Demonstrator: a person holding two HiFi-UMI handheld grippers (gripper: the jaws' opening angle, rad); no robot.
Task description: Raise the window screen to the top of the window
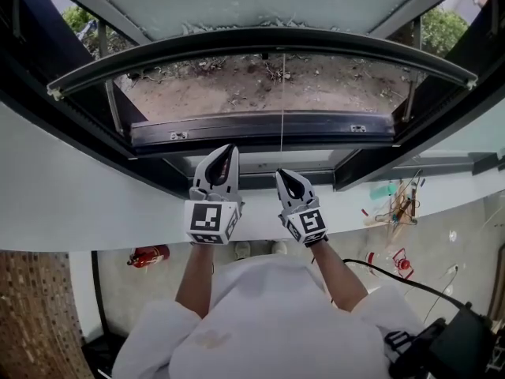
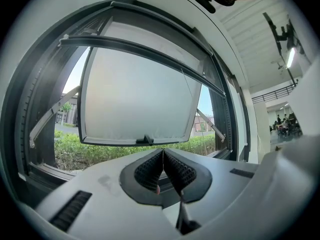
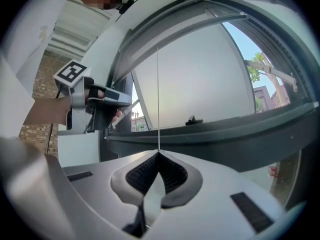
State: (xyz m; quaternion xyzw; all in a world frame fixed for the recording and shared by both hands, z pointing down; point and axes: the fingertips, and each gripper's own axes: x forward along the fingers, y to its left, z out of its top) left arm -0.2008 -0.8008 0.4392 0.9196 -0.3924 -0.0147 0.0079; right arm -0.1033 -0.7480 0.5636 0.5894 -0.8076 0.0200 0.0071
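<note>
The window screen's dark pull bar curves across the upper part of the opening; in the left gripper view the bar crosses high over the pane. A thin cord hangs straight down from it. My right gripper is shut on the cord's lower end, and the cord rises from the closed right gripper tips. My left gripper sits beside it at the left, level with the sill, shut with nothing between its jaws. It also shows in the right gripper view as the left gripper, hand-held.
The glass sash is swung outward, with a handle on its lower edge and metal stays at the sides. A white sill runs below. On the floor lie a red extinguisher and tangled cables.
</note>
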